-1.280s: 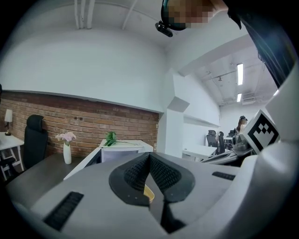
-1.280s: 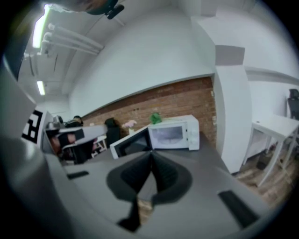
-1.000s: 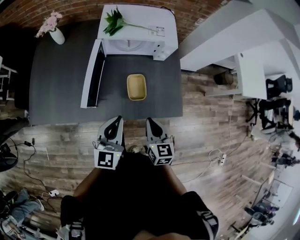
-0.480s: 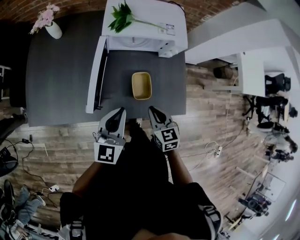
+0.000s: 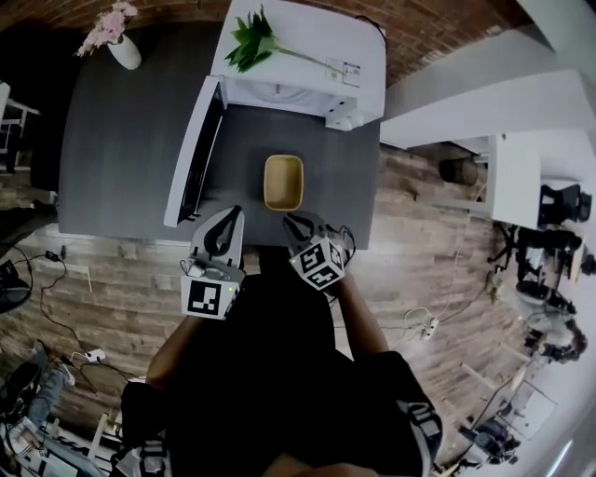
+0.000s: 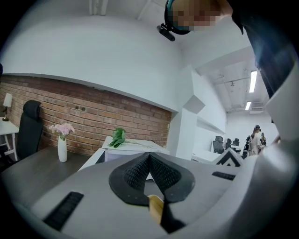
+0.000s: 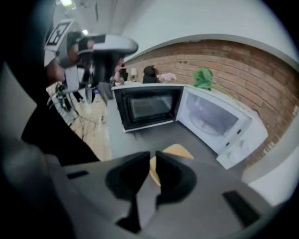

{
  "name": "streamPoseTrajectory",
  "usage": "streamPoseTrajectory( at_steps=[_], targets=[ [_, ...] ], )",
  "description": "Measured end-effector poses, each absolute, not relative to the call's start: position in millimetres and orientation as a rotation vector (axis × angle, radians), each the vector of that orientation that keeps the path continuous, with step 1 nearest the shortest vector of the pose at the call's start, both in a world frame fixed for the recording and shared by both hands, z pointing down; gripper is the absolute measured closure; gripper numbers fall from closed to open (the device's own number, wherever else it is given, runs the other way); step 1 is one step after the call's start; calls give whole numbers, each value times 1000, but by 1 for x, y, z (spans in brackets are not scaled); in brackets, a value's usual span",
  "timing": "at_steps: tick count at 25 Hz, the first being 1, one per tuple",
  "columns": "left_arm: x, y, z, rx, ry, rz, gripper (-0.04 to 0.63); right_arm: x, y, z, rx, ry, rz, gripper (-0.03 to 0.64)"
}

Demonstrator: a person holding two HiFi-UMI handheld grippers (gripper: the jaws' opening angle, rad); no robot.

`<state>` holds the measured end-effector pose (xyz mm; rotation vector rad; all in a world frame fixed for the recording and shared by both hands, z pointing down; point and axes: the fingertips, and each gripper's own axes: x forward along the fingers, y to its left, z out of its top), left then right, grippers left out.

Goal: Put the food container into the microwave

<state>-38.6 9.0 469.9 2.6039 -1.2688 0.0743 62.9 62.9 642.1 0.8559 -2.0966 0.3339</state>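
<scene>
Left tool (image 5: 229,214), right tool (image 5: 294,222) both closed, empty; container (image 5: 283,182) near.

A dark grey tabletop (image 5: 121,140) is seen. A white microwave (image 5: 317,28) is set at its far edge, with the door (image 5: 194,154) swung open. A yellow container (image 5: 283,182) is laid before the opening. A vase (image 5: 126,53) is stood far left, well apart.

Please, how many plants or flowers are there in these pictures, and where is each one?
2. Pink flowers in a white vase stand at the far left corner of the table; a green leafy plant lies on top of the microwave. I see no others.
</scene>
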Motion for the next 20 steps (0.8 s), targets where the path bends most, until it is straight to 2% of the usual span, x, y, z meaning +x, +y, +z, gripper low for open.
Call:
streamPoseTrajectory(
  at_steps=[3, 20],
  targets=[
    [-31, 0, 471, 2587, -1310, 89, 563, 68, 64, 674, 715, -2033, 250, 526],
    [-4, -7, 473, 2562, -1304, 86, 565, 97, 69, 778, 407, -1829, 157, 503]
  ],
)
